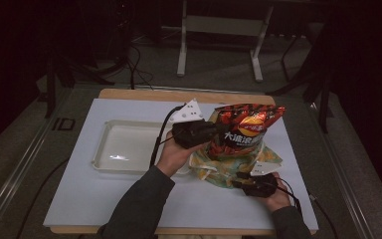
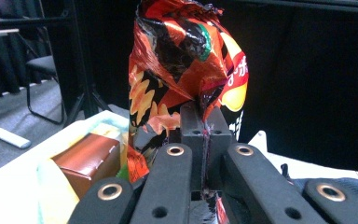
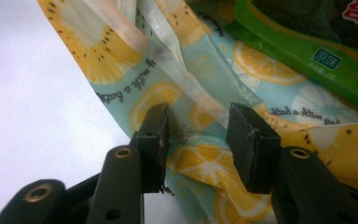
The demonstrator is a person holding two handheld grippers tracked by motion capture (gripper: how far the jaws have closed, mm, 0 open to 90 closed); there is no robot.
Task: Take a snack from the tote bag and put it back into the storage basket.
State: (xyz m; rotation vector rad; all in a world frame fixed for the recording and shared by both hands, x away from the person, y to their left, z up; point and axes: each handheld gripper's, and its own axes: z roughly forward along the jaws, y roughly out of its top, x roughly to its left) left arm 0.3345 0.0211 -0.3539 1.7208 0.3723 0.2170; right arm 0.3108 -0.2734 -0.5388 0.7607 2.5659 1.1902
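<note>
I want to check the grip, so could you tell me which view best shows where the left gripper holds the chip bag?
The left gripper view: the left gripper is shut on a fold of the chip bag. The high view shows the bag upright, its grip point hidden. The right gripper view catches a dark corner I cannot identify.

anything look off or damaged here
Nothing is spilled or broken. The red chip bag is crumpled where the left hand-held gripper pinches its edge, and the lemon-print bag lies rumpled on the table.
</note>
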